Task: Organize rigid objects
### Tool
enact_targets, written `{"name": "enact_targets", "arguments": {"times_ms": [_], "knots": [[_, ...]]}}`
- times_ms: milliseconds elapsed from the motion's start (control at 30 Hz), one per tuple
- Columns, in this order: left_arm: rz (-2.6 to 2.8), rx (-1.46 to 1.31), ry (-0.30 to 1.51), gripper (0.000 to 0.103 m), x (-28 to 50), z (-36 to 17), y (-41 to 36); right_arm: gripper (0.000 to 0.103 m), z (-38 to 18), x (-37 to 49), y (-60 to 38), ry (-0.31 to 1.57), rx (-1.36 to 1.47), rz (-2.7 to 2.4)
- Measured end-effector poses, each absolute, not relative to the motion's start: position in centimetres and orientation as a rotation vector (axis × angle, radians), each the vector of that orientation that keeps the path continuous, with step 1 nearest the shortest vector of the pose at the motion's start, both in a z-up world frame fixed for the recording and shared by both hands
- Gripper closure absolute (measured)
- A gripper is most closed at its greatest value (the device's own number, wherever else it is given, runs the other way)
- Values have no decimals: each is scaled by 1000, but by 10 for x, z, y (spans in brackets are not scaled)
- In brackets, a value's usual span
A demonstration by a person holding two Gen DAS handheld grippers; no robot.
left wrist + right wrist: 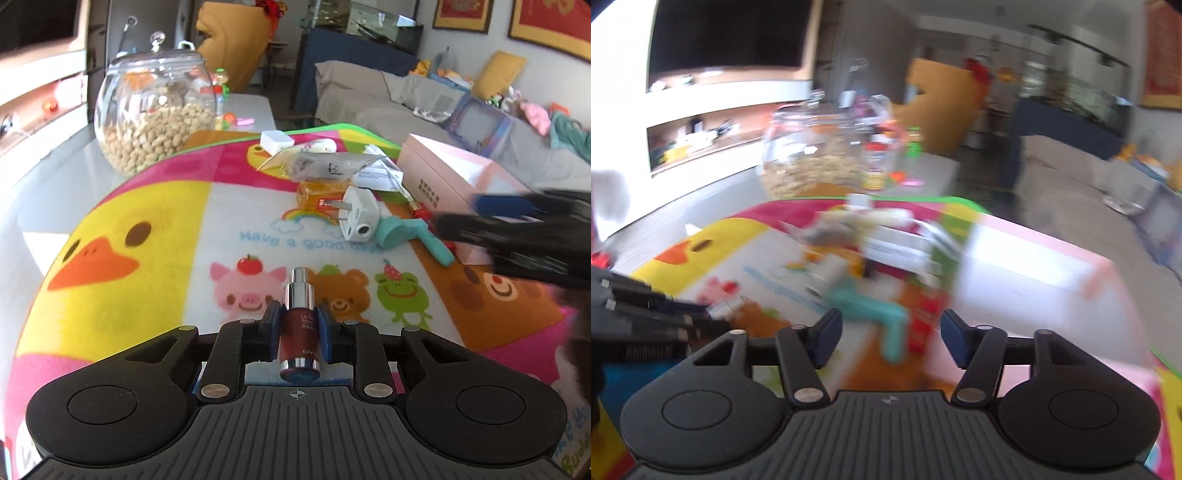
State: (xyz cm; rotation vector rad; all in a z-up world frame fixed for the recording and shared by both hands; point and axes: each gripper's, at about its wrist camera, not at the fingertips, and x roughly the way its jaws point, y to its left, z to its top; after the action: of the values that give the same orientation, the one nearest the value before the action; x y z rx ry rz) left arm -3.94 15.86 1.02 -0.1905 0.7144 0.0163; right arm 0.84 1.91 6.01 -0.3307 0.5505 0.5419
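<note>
My left gripper (298,328) had its jaws clenched on a small dark red cosmetic bottle with a silver pump top (298,325), holding it upright just above the colourful cartoon-animal play mat (147,206) that covered the desk. Ahead of it on the mat lay a white plastic plug adapter (360,219), touching a teal plastic handle-shaped toy (410,232), with a crumpled clear plastic bag (325,164) and a small orange jelly-like pack (317,192) just behind. A pale pink cardboard box (447,173) stood to the right, and a round glass jar filled with pale nuts (155,114) sat far left near the mat's edge. My right gripper (891,338) hung with its jaws released and nothing between them, above the teal toy; its view was badly blurred, though the pink box showed beside it.
</note>
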Motion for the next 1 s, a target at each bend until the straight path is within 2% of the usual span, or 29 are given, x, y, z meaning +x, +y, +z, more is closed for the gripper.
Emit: {"name": "enact_targets", "arguments": {"times_ms": [200, 267, 300, 467, 700, 867, 1000], "knots": [[-15, -219, 689, 78, -47, 8, 165, 46, 39, 54, 85, 619, -384, 554], [-24, -221, 671, 79, -49, 6, 164, 63, 35, 60, 93, 648, -395, 562], [-24, -227, 660, 79, -51, 5, 165, 63, 38, 59, 93, 658, -390, 569], [-54, -212, 649, 79, -58, 7, 158, 66, 74, 19, 48, 660, -284, 623], [-282, -131, 662, 79, -76, 20, 112, 66, 104, -53, -62, 555, -212, 473], [-426, -81, 592, 79, -70, 64, 71, 66, 107, -78, -135, 491, -143, 285], [-454, 19, 390, 79, -41, 132, 33, 66, 101, -78, -171, 496, -73, 212]]}}
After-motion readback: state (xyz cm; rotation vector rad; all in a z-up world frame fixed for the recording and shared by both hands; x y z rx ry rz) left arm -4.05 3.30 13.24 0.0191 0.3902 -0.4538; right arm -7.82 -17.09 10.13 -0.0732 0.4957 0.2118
